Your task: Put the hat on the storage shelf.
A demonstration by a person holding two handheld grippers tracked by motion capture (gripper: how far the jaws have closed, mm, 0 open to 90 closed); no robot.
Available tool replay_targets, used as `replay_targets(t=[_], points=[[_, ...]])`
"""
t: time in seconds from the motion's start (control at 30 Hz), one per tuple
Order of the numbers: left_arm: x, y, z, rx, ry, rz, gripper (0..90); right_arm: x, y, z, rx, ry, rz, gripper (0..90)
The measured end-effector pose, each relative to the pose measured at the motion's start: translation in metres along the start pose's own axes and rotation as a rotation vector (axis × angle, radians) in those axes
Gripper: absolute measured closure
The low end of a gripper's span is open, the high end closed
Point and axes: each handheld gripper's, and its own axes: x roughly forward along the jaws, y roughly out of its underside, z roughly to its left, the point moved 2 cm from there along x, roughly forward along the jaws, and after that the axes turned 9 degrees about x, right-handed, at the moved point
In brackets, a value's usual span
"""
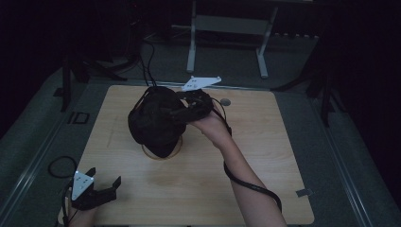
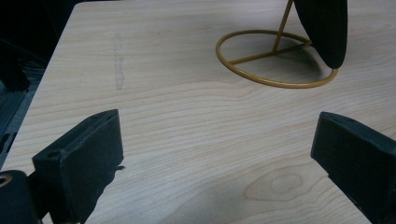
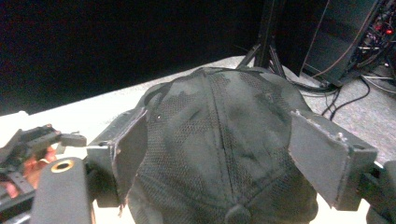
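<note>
Black jaws of the left gripper (image 1: 105, 185) stand wide apart over bare wood at the near left corner of the table (image 1: 265, 189), holding nothing. Farther in, mid-table, a dark mesh cap (image 1: 153, 120) sits on a gold wire stand (image 2: 275, 60). The right gripper (image 1: 182, 113) is at the cap's right side, its jaws spread on either side of the crown, pads not pressing.
</note>
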Motion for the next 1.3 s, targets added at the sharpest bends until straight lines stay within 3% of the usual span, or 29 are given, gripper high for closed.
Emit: replay_targets(t=[0.23,0.37,0.6,0.73,0.93,1.3], points=[[0.0,0.0,0.0,-0.001,-0.006,0.001,2.8,-0.012,0.014,-0.001,-0.048,0.011,-0.005,15.1],[0.0,0.0,0.001,0.001,-0.003,-0.001,2.8,-0.017,0.027,-0.006,-0.051,0.009,-0.014,14.0],[0.0,0.0,0.0,0.004,-0.001,0.001,2.8,-0.026,0.047,-0.013,-0.078,0.068,-0.02,14.0],[0.0,0.0,0.001,0.001,-0.003,0.0,2.8,-0.033,0.059,-0.017,-0.06,0.082,-0.049,14.1],[0.0,0.001,0.001,0.001,-0.006,0.001,2.8,-0.04,0.081,-0.021,-0.064,0.087,-0.013,14.1],[-0.001,0.001,0.001,0.003,-0.01,-0.002,2.9,-0.062,0.122,-0.025,-0.055,0.094,-0.001,14.1]])
